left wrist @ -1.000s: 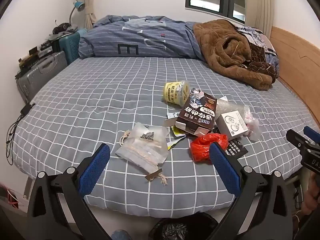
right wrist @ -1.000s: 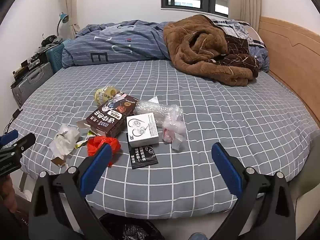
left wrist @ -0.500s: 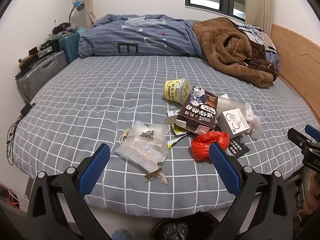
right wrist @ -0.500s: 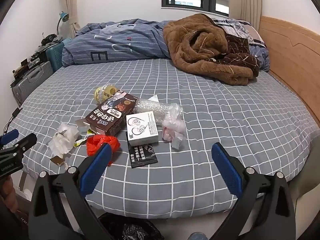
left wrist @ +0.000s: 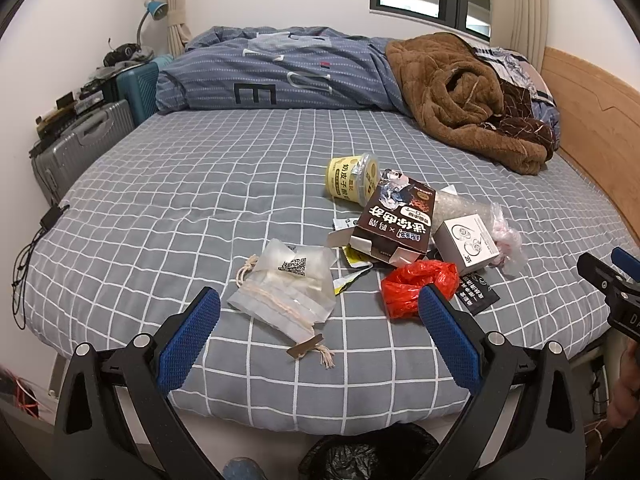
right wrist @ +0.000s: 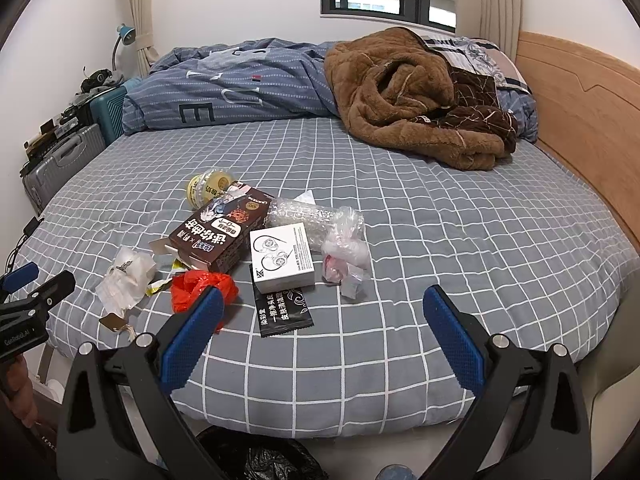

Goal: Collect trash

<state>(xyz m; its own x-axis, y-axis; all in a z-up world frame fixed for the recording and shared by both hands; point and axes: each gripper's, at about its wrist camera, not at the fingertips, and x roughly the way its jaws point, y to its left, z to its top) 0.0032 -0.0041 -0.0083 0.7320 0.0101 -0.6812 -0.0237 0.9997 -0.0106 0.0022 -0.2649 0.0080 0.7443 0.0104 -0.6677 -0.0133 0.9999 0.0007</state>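
- My left tongs (left wrist: pixel 318 322) are spread wide, holding nothing, just over the bed (left wrist: pixel 180 200) edge with the clear pouch (left wrist: pixel 290 286) between the fingers.
- Right tongs (right wrist: pixel 320 322) also wide apart and empty.
- Trash sits mid-bed: red bag (right wrist: pixel 202 286), brown box (right wrist: pixel 222 236), white box (right wrist: pixel 282 258), yellow cup (left wrist: pixel 352 178).
- Black bin bag (left wrist: pixel 368 456) below on the floor.

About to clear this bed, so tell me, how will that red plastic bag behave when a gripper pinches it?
The red plastic bag looks crumpled and thin, so probably floppy, light and easily crushed. Its glossy film may slip, and loose folds may trail.
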